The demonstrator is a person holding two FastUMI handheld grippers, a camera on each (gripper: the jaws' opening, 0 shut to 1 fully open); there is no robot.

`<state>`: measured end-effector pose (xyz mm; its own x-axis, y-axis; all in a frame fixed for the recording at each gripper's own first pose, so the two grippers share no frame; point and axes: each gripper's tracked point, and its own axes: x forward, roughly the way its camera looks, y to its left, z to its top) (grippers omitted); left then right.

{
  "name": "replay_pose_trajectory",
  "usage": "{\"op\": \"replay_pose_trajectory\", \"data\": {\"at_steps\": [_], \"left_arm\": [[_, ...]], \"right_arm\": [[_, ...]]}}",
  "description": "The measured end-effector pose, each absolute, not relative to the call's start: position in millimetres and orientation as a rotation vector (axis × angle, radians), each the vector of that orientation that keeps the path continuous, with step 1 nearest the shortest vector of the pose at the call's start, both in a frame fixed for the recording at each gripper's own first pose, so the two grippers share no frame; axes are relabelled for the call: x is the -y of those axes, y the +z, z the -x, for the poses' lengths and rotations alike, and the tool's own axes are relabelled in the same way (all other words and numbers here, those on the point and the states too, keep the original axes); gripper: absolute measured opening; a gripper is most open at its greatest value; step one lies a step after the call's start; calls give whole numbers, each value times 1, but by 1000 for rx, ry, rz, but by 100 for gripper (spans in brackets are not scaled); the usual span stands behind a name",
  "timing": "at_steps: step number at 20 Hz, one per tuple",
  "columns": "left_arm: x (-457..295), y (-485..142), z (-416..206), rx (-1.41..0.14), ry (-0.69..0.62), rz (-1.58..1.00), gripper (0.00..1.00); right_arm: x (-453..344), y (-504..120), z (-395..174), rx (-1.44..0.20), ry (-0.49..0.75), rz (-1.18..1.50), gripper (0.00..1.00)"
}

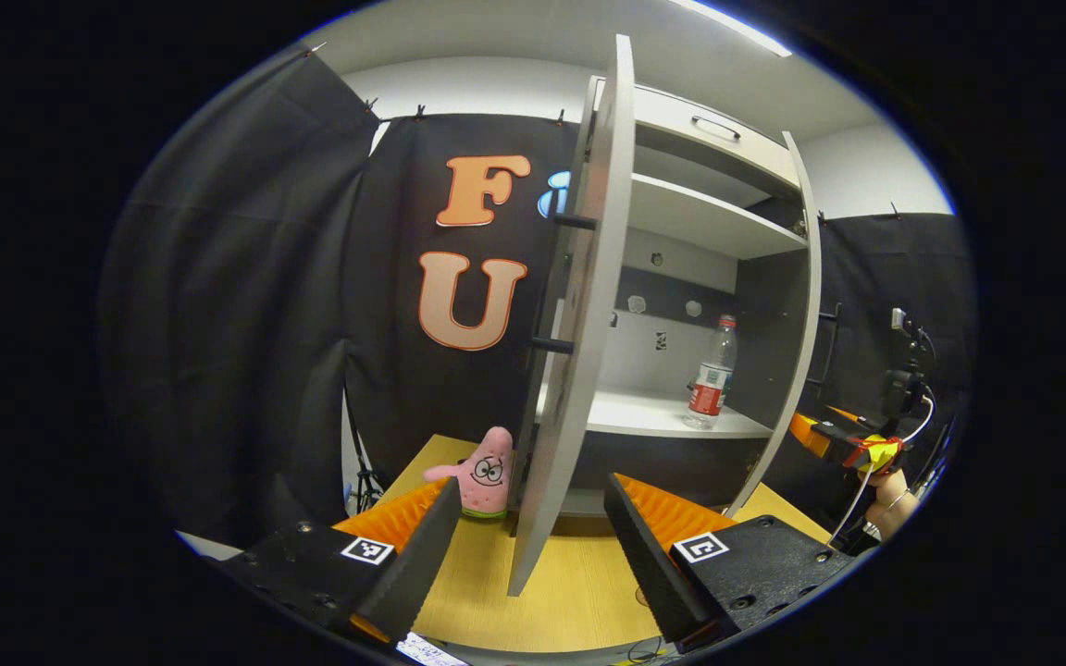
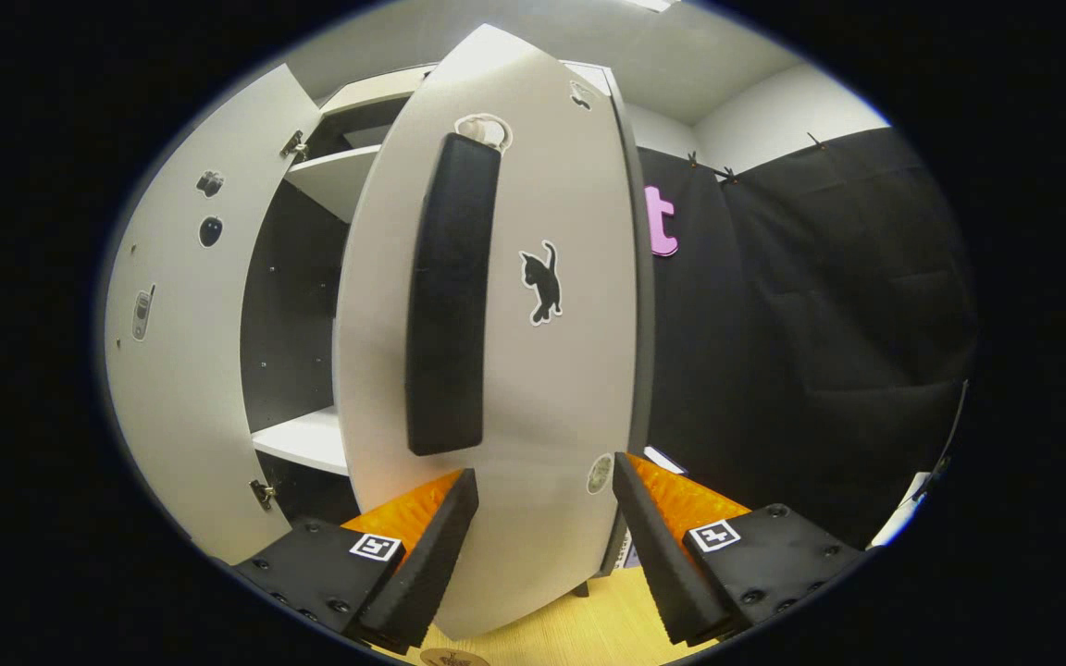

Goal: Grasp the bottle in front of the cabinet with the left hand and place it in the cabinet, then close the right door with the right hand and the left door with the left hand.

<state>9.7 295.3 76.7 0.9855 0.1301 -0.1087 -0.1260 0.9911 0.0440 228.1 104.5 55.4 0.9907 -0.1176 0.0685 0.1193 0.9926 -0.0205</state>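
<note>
Both doors are stiff, light panels: the right door (image 2: 533,370), facing the open, empty right gripper (image 2: 542,546), should swing by pushing its outer face near the black handle (image 2: 448,296), while the left gripper (image 1: 533,555) gapes empty around the left door's (image 1: 579,314) edge.

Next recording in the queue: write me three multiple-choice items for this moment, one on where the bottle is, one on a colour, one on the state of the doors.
1. Where does the bottle stand?
A. On the table in front of the cabinet
B. On the cabinet's lower shelf
C. Between the left gripper's fingers

2. What colour is the plush toy beside the left door?
A. Pink
B. Blue
C. Yellow

3. How do the doors stand?
A. Both shut
B. Both open
C. Left shut, right open

Answers:
1 B: it stands upright on the shelf, and the left gripper is open and empty.
2 A: its body is pink.
3 B: the left door stands edge-on, and the right door shows a gap onto the shelves, with the right gripper open before it.
</note>
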Motion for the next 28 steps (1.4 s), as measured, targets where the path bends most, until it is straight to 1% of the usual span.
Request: {"op": "replay_pose_trajectory", "data": {"at_steps": [2, 5, 6, 8, 9, 10, 11, 12, 13, 14, 15, 28], "left_arm": [[-310, 76, -14, -115, 153, -35, 95], [-326, 74, -19, -117, 180, -36, 95], [-329, 73, -21, -119, 184, -38, 95], [-333, 71, -23, -121, 188, -42, 95], [-335, 70, -26, -122, 188, -42, 95], [-336, 70, -29, -123, 187, -42, 94], [-338, 69, -32, -124, 186, -40, 95], [-339, 68, -35, -126, 186, -36, 95], [-341, 65, -37, -129, 186, -32, 95], [-343, 63, -39, -131, 186, -29, 95], [-345, 62, -42, -134, 188, -27, 95], [-357, 49, -69, -141, 182, -16, 95]], "right_arm": [[-108, 56, -243, 68, -131, 44, 97], [-104, 56, -243, 82, -151, 55, 97], [-103, 55, -245, 83, -151, 54, 88], [-102, 54, -248, 82, -150, 57, 87], [-103, 54, -250, 83, -149, 58, 87], [-103, 53, -252, 85, -150, 58, 97], [-104, 53, -253, 86, -150, 57, 88], [-104, 52, -253, 85, -151, 56, 88], [-104, 51, -255, 83, -151, 56, 100], [-104, 50, -256, 81, -152, 57, 87], [-105, 48, -257, 78, -153, 60, 97], [-109, 49, -267, 71, -163, 99, 97]]}}
